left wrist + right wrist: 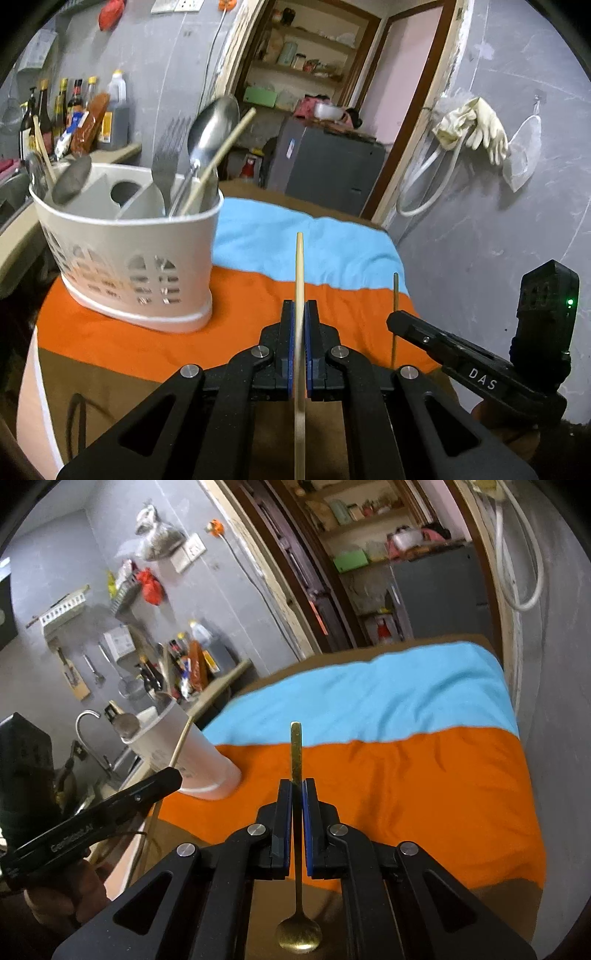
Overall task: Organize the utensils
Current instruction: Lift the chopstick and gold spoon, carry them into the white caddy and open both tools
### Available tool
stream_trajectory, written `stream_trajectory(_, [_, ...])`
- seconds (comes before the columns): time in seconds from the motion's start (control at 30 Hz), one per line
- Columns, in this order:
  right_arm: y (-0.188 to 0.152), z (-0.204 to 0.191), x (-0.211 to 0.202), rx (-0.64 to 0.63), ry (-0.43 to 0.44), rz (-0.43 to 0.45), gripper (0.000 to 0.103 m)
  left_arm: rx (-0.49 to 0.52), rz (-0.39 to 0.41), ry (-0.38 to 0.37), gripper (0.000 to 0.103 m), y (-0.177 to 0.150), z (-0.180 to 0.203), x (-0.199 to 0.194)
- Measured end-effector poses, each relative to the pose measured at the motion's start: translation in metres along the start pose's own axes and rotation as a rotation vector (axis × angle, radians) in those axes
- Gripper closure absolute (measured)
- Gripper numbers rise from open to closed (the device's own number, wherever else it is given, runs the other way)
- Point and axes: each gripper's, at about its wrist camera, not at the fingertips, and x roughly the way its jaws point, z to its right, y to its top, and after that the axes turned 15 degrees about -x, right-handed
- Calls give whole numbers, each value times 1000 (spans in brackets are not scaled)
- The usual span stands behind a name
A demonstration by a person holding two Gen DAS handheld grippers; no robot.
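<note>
The table cloth (258, 302) — an orange band near the grippers, a blue band beyond — spreads out ahead of both grippers. The white utensil caddy (147, 258) stands on the orange band, ahead and to the left of the left gripper (300, 314); it holds a fork (164, 166), a large metal spoon (208, 129) and a chopstick (221, 155) in its nearer compartment, with more utensils at its far-left end.

The left gripper is held level over the cloth, pointing forward, its jaws closed on a pale wooden chopstick (300, 266) that runs straight out past the fingertips and back under the camera. The right gripper (296, 794) appears at the left gripper's right side, slightly ahead, angled inward.

The right gripper is tilted a little, also above the orange band, its jaws narrow and clamped on the handle of a small brass spoon (297, 849) — handle tip forward, bowl back near the camera. From there the caddy sits ahead-left, beyond the left gripper's finger.
</note>
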Motion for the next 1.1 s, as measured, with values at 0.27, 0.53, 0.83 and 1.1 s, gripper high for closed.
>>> stream_trajectory(0.27, [3,-16,-9,-37,-8,54,100,-9,37,-17,101,6,-9,-16])
stream_trajectory(0.53, [16,-34,-18,-58,-25,112,100,-30,126,-43,101,27,-20,-43])
stream_trajectory(0.83, [72,-77,-25,-125,7,286,100,-98,348,-63,101,101,-59,-86])
stream_trajectory(1.1, [118,-112,2,-179,53,414,100,-214,522,-52,101,174,-126,-98])
